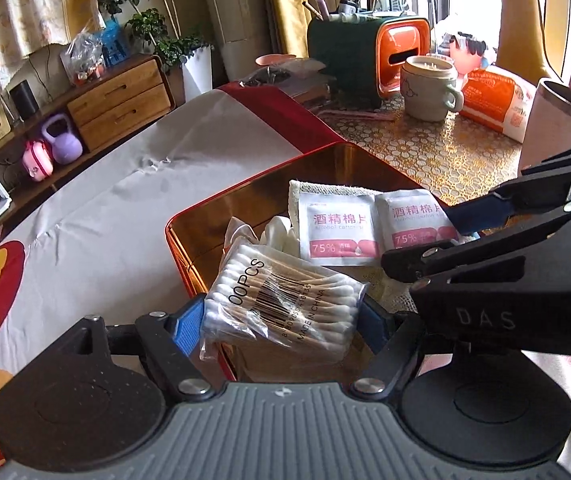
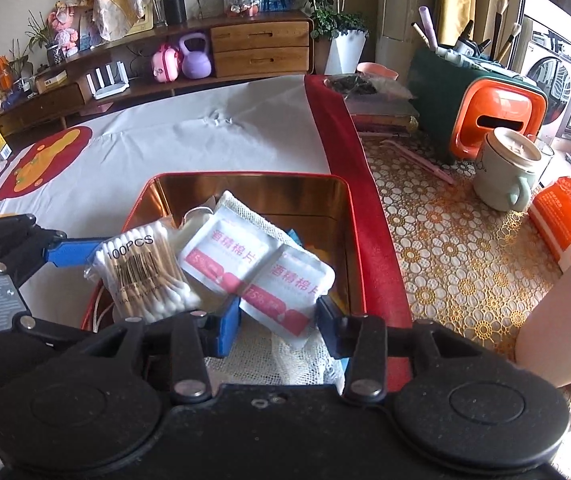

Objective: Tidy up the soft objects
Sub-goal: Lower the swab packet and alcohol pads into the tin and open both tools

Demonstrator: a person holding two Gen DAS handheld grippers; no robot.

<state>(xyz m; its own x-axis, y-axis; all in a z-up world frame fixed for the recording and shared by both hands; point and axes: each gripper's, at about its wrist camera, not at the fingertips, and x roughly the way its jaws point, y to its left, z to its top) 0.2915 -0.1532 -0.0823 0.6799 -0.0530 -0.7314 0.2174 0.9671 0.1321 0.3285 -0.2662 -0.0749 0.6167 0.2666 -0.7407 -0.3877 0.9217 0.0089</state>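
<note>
My left gripper (image 1: 281,316) is clamped on a crinkly plastic pack of cotton swabs (image 1: 285,304), hanging over the near edge of the shiny red tin (image 1: 205,236). My right gripper (image 2: 279,320) pinches the corner of a joined pair of flat alcohol-pad sachets (image 2: 259,270) inside the tin, on white mesh cloth (image 2: 269,360). The tin is crowded; the smooth white sheet (image 2: 205,136) beyond lies open.

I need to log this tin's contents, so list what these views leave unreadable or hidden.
- Cotton swab pack: left wrist view, count's first digit hidden by the wrapper's fold.
- Alcohol pad sachets: right wrist view, small print blurred.
- Mesh cloth: mostly covered by sachets and the right claw.
</note>
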